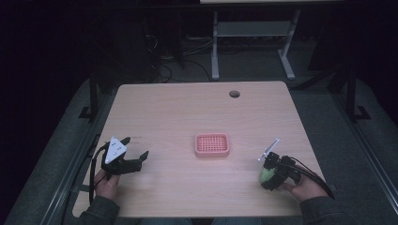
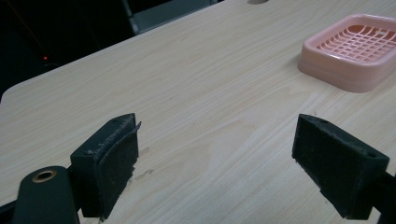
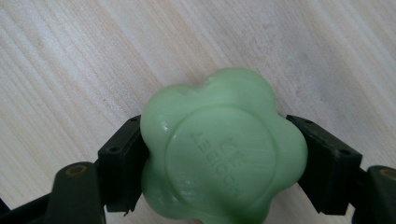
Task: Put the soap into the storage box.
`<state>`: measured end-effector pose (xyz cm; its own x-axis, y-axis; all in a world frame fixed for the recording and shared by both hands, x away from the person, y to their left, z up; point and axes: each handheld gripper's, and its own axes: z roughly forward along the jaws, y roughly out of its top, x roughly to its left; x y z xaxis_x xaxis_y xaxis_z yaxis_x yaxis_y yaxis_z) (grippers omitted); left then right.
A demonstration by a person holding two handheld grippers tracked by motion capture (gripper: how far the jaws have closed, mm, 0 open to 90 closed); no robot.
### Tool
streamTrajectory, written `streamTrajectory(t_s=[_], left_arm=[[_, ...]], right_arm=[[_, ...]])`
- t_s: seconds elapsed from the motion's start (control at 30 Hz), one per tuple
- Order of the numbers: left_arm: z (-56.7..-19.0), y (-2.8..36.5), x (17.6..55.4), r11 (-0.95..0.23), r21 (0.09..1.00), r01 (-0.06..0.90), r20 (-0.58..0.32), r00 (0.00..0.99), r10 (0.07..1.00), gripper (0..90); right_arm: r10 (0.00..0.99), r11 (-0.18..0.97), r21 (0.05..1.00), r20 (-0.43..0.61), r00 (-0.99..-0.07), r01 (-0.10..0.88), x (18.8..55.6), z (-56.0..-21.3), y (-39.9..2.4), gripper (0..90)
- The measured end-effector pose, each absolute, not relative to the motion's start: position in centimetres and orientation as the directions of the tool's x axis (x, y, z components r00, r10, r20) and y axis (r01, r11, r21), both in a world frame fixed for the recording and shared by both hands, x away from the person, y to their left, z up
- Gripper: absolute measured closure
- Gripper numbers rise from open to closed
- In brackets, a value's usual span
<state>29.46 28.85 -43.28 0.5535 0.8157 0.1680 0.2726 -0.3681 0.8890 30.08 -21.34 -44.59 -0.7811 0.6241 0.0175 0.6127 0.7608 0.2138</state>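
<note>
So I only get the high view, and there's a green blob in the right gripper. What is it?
Observer: A flower-shaped green soap with raised letters on top.
Operator: Is it squeezed tight?
Observer: Both jaws of the right gripper press its sides, just above the table.
Operator: And the pink tray, is it solid?
Observer: No, the pink tray has a grid of holes, and the left gripper stands open, holding nothing.

The table [image 2: 196, 93] is pale wood-grain, matt. At its 3 o'clock, the pink soap dish [image 2: 355, 49] looks smooth plastic. The green soap [image 3: 219, 154] is waxy, glossy.
</note>
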Motion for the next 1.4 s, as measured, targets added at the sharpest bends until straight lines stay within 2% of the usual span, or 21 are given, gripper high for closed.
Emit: streamTrajectory(t_s=[0.37,0.67,1.4], left_arm=[[-43.3,28.9,29.5,-0.364,0.89,0.275,0.164,0.55,0.819,14.1],[-43.2,28.9,29.4,-0.364,0.89,0.276,0.164,0.55,0.819,14.1],[-43.1,29.1,29.4,-0.363,0.889,0.281,0.162,0.548,0.821,14.1]], right_arm=[[0.62,0.758,0.26,0.0,-0.785,0.599,30.0,-44.4,-21.7,26.1],[0.596,0.766,0.307,-0.008,-0.803,0.565,30.7,-42.5,-20.5,26.1],[0.53,0.808,0.314,-0.015,-0.848,0.499,34.2,-39.5,-16.2,26.0]])
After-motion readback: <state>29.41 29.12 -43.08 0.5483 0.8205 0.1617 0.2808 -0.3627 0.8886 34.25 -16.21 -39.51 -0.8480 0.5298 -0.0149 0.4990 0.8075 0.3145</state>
